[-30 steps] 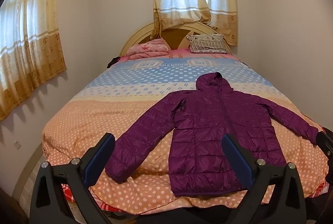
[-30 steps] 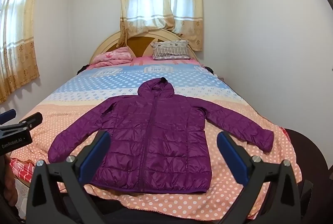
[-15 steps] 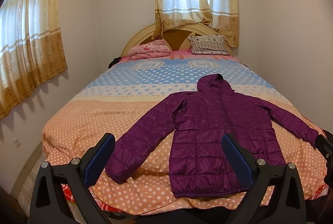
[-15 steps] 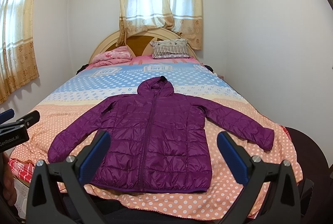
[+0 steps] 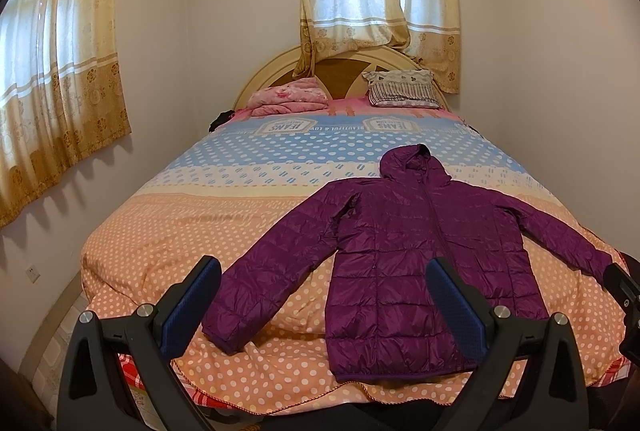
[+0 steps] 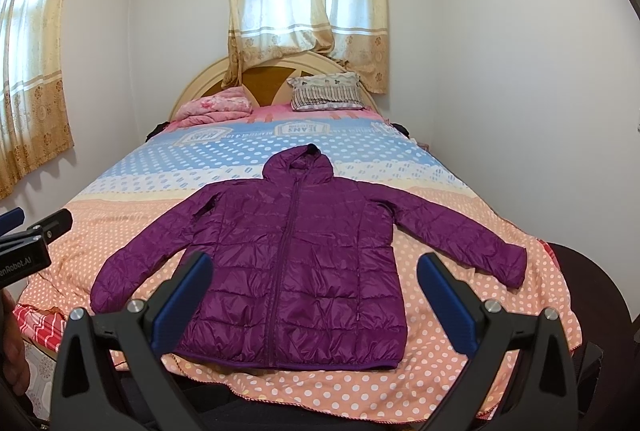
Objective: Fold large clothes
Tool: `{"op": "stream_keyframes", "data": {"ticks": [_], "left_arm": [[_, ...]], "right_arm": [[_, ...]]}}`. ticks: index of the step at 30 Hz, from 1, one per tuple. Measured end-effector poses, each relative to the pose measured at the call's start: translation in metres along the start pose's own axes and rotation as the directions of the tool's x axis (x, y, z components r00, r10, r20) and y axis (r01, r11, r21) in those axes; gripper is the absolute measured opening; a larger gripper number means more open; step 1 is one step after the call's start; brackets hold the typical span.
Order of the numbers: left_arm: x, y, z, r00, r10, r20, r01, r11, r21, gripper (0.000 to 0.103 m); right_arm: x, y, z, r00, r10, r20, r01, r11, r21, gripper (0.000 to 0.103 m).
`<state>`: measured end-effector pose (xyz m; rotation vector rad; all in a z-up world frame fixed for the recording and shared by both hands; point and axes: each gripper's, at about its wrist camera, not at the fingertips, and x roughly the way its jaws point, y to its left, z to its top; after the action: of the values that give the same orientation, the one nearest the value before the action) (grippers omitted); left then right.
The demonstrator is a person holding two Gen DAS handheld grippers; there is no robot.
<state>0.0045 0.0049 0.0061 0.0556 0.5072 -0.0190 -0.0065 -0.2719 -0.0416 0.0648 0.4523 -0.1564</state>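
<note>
The purple hooded jacket (image 6: 292,255) lies flat, front side up and zipped, on the bed (image 6: 452,295); its hem sits near the bed's foot edge, its hood (image 6: 298,163) points toward the headboard (image 6: 200,87); both sleeves spread outward and down from the jacket body. This layout exposes each sleeve and side seam, which judged from the task suits a first fold toward the zip line.

The left claw (image 5: 322,305) is spread wide and grips nothing; it hangs short of the jacket, just off the foot of the bed, with the left sleeve cuff (image 5: 224,327) between its 2 pads in view. The right claw (image 6: 314,305) is likewise spread wide and empty; it faces the jacket's lower body from the same foot edge.

No fold is made yet; the task stands at its start. A pink blanket (image 6: 216,107) and a striped pillow (image 6: 326,91) rest against the headboard, well apart from the jacket, so the fold area is unobstructed. The quilted shell looks slippery; a shallow pinch may slide off.
</note>
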Motion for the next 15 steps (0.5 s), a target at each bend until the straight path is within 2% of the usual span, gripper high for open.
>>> {"op": "stream_keyframes", "data": {"ticks": [15], "left_arm": [[0.0012, -0.0016, 0.0002, 1.000, -0.001, -0.001, 0.001, 1.000, -0.004, 0.102]], "right_arm": [[0.0032, 0.0018, -0.0035, 1.000, 0.003, -0.012, -0.002, 1.000, 0.004, 0.103]]}}
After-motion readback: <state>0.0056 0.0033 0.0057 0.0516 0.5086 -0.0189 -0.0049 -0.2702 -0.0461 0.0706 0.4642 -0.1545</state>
